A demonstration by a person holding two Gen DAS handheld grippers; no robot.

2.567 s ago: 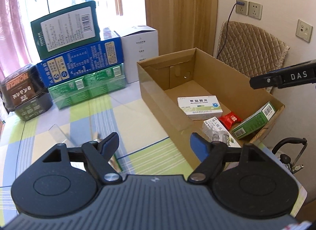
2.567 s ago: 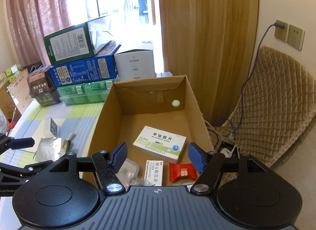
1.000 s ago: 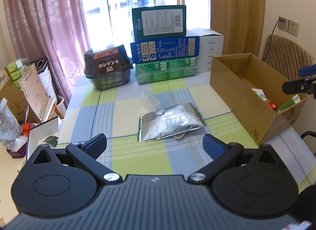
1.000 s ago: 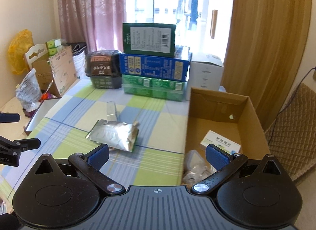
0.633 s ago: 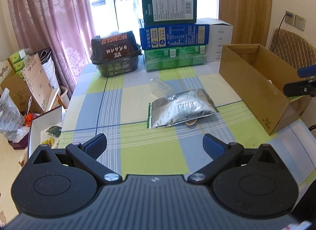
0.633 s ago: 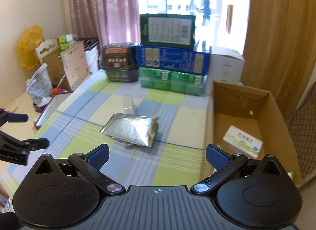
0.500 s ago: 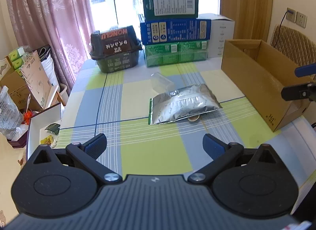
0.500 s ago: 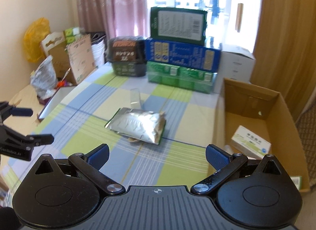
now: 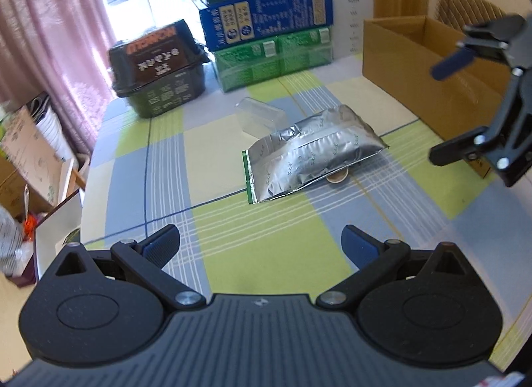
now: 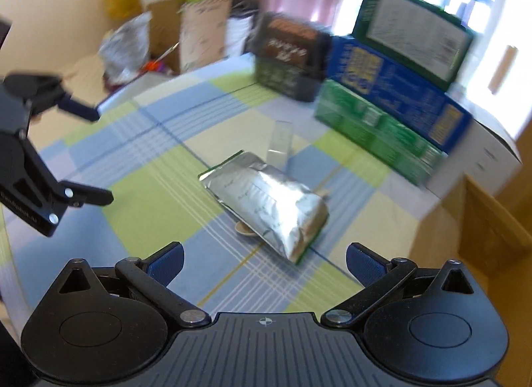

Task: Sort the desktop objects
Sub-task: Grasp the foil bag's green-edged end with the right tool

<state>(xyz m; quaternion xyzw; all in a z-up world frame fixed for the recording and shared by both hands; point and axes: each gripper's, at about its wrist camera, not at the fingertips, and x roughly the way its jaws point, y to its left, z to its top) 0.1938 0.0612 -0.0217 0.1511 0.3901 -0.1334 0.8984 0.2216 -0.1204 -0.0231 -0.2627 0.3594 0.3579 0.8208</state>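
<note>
A silver foil pouch (image 9: 312, 154) lies flat in the middle of the checked tablecloth; it also shows in the right wrist view (image 10: 266, 204). A small tan round thing (image 9: 337, 176) peeks from under its near edge. A clear plastic box (image 9: 261, 117) lies just behind the pouch. My left gripper (image 9: 261, 245) is open and empty, short of the pouch. My right gripper (image 10: 264, 262) is open and empty, close to the pouch's near end. The open cardboard box (image 9: 429, 47) stands at the table's right side.
A stack of green, blue and dark green cartons (image 9: 266, 17) and a white box (image 9: 352, 17) line the far edge. A black lidded container (image 9: 158, 67) stands at the far left. Bags and cardboard sit beyond the table's left edge (image 10: 139, 41).
Both grippers have moved down and in toward the pouch. The right gripper swung left, away from the cardboard box, and now shows large in the left wrist view.
</note>
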